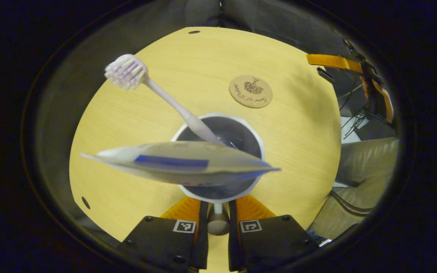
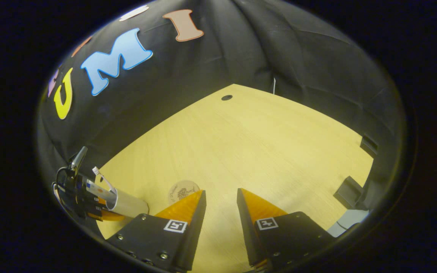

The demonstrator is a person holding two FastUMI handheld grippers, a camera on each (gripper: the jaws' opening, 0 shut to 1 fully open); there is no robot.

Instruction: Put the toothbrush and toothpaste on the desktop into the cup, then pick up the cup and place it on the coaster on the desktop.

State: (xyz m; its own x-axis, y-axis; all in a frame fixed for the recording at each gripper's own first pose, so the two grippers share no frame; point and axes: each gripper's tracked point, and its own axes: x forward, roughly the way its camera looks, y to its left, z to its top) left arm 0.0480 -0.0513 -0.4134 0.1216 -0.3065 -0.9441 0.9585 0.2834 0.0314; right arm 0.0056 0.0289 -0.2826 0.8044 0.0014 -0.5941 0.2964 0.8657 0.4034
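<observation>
Left gripper view: the left gripper (image 1: 217,212) sits at bottom centre, its jaws narrowed onto the near rim of the white cup (image 1: 218,159), one finger on each side of the wall. The cup holds the toothbrush (image 1: 157,94), whose bristled head leans toward the upper left, and the toothpaste tube (image 1: 180,163), whose flat end spans the cup mouth. The cork coaster (image 1: 250,91) lies on the wooden desktop (image 1: 127,125), above and right of the cup, apart from it.

Right gripper view: the right gripper (image 2: 220,204) is at bottom centre, jaws parted and holding nothing. The coaster (image 2: 180,189) lies just beside its left finger. The cup (image 2: 127,204) appears at lower left.
</observation>
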